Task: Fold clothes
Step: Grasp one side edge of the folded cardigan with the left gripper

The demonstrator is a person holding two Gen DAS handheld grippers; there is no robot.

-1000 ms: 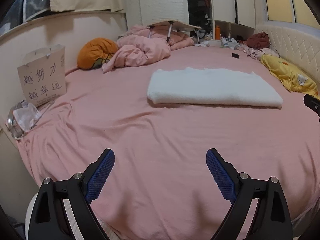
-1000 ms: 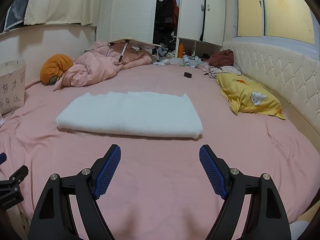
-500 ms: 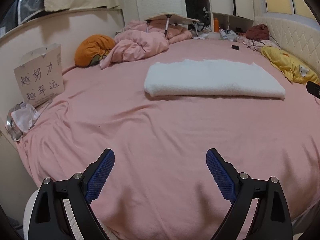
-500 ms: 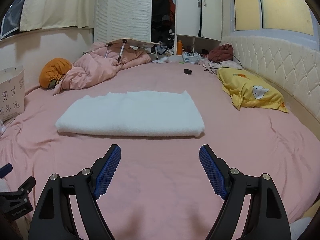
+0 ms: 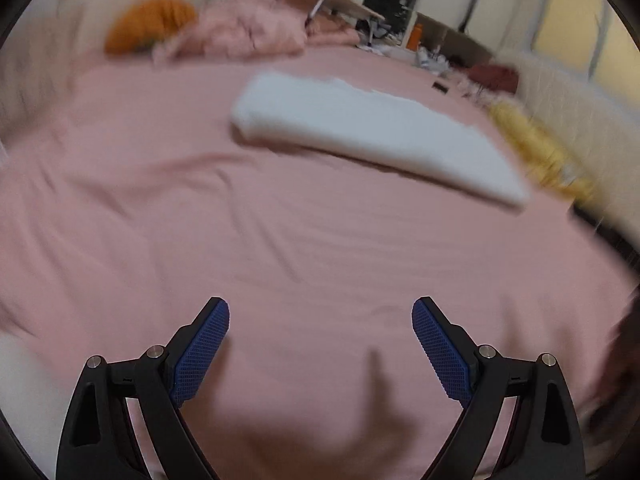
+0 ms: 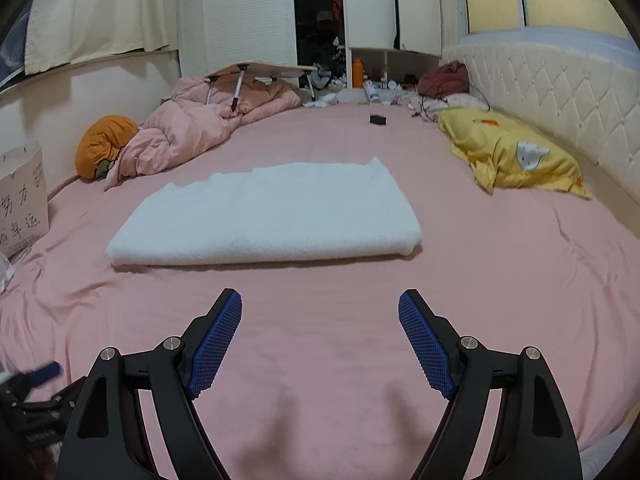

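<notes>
Pink-sheeted bed [image 6: 460, 264] with folded white towel [image 6: 272, 216], yellow pillow [image 6: 508, 156], pink quilt [image 6: 200, 128].

Both views are fisheye, each looking forward and downward along its own gripper's 2 fingers from near the edge of the pink bed [image 6: 500, 280].

The right wrist view is level and sharp: the white folded cloth [image 6: 272, 216] sits at frame center, the wardrobe [image 6: 240, 12] at top, the yellow pillow [image 6: 508, 156] at right.

The left wrist view is tilted and blurred, and puts the cloth [image 5: 372, 132] in the upper center-right.

The 2 views share the bed, cloth, orange cushion [image 5: 148, 24] and pillow.
</notes>
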